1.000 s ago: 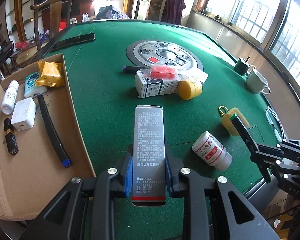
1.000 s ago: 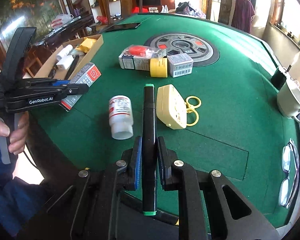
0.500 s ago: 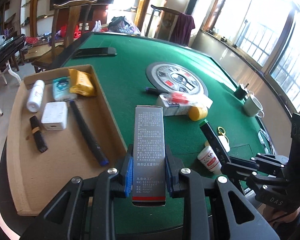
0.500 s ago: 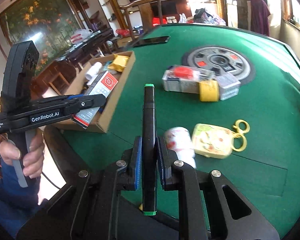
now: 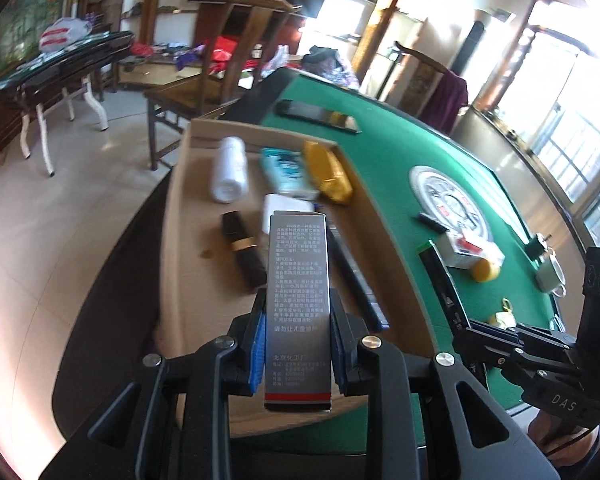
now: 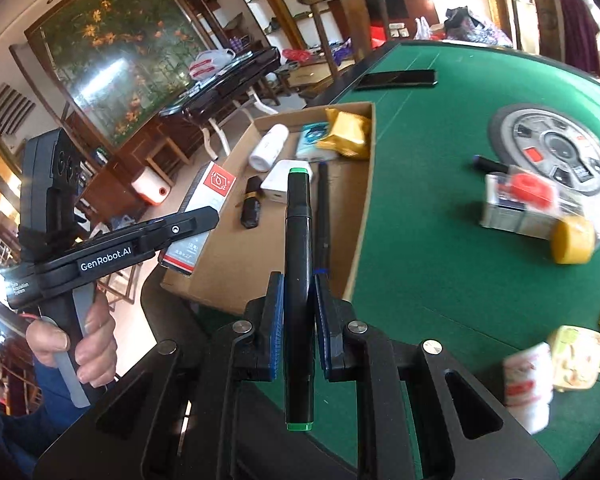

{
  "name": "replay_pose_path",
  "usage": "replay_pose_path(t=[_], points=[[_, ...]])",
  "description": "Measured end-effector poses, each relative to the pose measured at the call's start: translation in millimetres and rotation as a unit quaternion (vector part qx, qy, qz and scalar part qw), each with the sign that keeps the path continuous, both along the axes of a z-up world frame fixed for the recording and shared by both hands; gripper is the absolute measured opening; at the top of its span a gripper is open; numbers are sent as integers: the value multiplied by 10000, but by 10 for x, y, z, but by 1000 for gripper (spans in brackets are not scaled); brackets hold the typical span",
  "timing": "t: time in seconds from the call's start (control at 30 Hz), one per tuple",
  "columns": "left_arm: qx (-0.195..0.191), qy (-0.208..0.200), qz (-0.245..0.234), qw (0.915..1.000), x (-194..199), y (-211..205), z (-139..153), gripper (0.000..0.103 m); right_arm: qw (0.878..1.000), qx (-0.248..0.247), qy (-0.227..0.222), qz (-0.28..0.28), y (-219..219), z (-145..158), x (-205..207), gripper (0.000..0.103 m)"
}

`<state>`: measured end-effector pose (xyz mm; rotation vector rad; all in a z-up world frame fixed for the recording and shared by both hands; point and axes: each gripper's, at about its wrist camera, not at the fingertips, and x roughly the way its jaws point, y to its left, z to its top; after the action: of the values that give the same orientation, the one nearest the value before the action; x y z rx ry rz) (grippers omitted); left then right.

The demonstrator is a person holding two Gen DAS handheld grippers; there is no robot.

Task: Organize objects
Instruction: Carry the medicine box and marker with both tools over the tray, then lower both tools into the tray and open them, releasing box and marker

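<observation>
Two grippers in play, both loaded. Largest first: round green felt table, with a shallow brown cardboard tray sitting at its edge.

In the tray: long black pen with a blue end, white cylindrical bottle, yellow foil snack packet, teal-and-white tissue pack, white square charger block, short black tube with a gold band.

Left gripper is clamped narrow on a tall grey printed carton with a red stripe at its base. The right wrist view shows the same carton's white face with a red logo, hanging over the tray's outer edge. A hand holds that gripper's handle.

Right gripper is pinched nearly closed on a black marker with green end caps. Marker runs lengthwise through the pads, far tip over the near end of the tray, above the charger block.

Out on the felt, well apart from the tray: grey round centre console, black phone at the far edge, grey printed box with a red object on top in clear wrap, yellow cap touching it, pale yellow tag with yellow rings, white pill bottle with red label just beside the tag. Bottle is motion-blurred.
</observation>
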<state>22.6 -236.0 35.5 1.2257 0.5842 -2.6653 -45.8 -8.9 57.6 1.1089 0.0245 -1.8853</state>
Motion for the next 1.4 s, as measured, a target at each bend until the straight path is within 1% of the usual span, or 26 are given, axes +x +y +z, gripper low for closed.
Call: replay_pose_path(t=[0.1, 0.23, 0.37, 0.47, 0.73, 0.83, 1.03, 1.17, 1.37, 1.4], points=[[30, -168, 198, 9997, -25, -177, -120, 26, 9998, 95, -167, 40, -265, -117, -53, 14], [30, -324, 342, 9989, -102, -321, -229, 26, 9988, 254, -413, 0, -513, -320, -171, 14], [-14, -465, 405, 9981, -184, -400, -325, 26, 9979, 359, -546, -43, -650, -441, -242, 14], [-63, -492, 392, 9980, -242, -423, -318, 26, 9972, 449, -586, -86, -735, -496, -295, 14], [-133, -726, 331, 9967, -447, -380, -414, 26, 9966, 660, -391, -285, -876, -540, -443, 14], [-130, -753, 352, 9965, -483, -387, -440, 26, 9965, 710, -261, -363, -916, -534, -490, 14], [-166, -816, 363, 9959, -578, -394, -466, 26, 9959, 726, -211, -490, -948, -548, -599, 14], [-278, -813, 371, 9956, -612, -371, -474, 27, 9958, 751, -112, -512, -972, -554, -595, 14], [-229, -817, 388, 9956, -601, -381, -472, 27, 9957, 731, -28, -570, -931, -537, -570, 15], [-209, -838, 388, 9955, -600, -380, -469, 29, 9957, 738, -17, -556, -928, -526, -569, 15]])
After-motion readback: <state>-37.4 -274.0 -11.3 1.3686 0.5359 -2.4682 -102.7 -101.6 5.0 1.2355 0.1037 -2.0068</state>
